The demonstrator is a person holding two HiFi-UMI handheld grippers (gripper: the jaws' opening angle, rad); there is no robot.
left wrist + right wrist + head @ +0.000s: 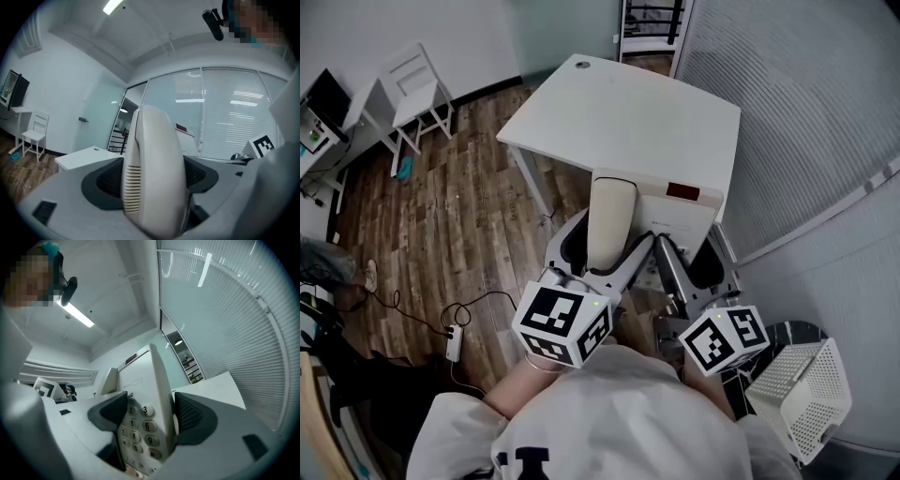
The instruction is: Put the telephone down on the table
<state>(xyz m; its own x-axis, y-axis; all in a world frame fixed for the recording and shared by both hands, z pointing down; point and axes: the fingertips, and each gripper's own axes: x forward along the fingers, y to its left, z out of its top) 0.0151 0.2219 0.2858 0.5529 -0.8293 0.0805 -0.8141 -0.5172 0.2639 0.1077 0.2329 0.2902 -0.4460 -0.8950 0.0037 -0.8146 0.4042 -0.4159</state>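
Note:
A cream telephone (673,201) with its handset (610,220) on the left side is held between both grippers at the near edge of the white table (619,112). My left gripper (603,255) is shut on the handset (154,178), with dark pads (107,180) pressed to both its sides. The right gripper (690,261) is shut on the telephone's body, and the number keys (143,427) show between its pads (190,414). Both gripper views tilt up toward the ceiling. Whether the telephone touches the table cannot be told.
The tabletop (215,385) stretches away behind the telephone. A white chair (417,89) and a desk with a monitor (323,98) stand at far left. A power strip with cable (453,342) lies on the wood floor. A white perforated basket (797,389) sits at lower right, by a blind-covered glass wall (806,103).

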